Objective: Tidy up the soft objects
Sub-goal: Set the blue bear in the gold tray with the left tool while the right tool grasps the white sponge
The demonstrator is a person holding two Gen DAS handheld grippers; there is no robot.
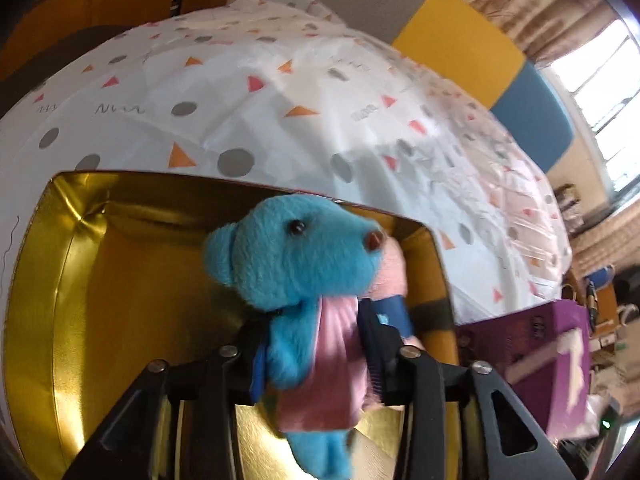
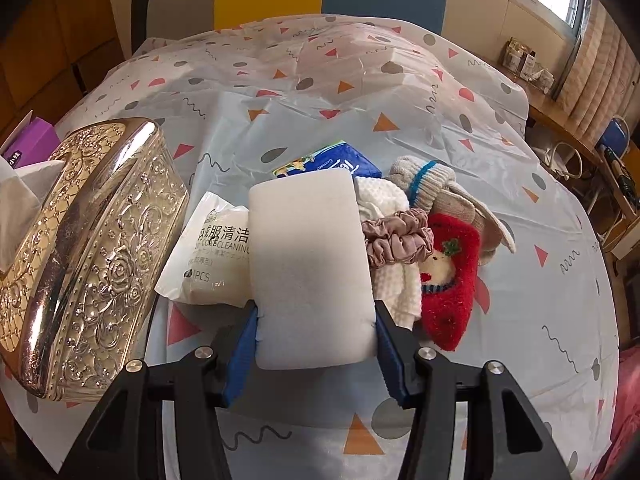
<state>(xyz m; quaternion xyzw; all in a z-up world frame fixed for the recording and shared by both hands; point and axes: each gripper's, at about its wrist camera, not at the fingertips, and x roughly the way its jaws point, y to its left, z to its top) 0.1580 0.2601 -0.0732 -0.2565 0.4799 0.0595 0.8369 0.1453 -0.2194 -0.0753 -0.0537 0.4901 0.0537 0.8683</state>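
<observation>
While both tools have their loads pinched tight, a blue teddy bear (image 1: 296, 264) hangs over an open gold box (image 1: 68, 280) and a white sponge (image 2: 310, 272) hangs over a heap of soft things.

The left gripper (image 1: 316, 344) has its fingers pressed into the bear's body and pink scarf, the bear upright above the box's shiny gold inside, which stands on the patterned tablecloth (image 1: 280, 112) with a purple box (image 1: 560, 352) off to one side. The right gripper (image 2: 316, 332) squeezes the sponge's lower edge between blue pads; behind it lie a white wipes packet (image 2: 208, 256), a blue tissue pack (image 2: 336, 160), a white cloth (image 2: 384, 208), a mauve scrunchie (image 2: 396, 236), a red sock (image 2: 452, 280) and a grey sock (image 2: 432, 184). An embossed gold lid (image 2: 92, 248) lies beside the packet.
</observation>
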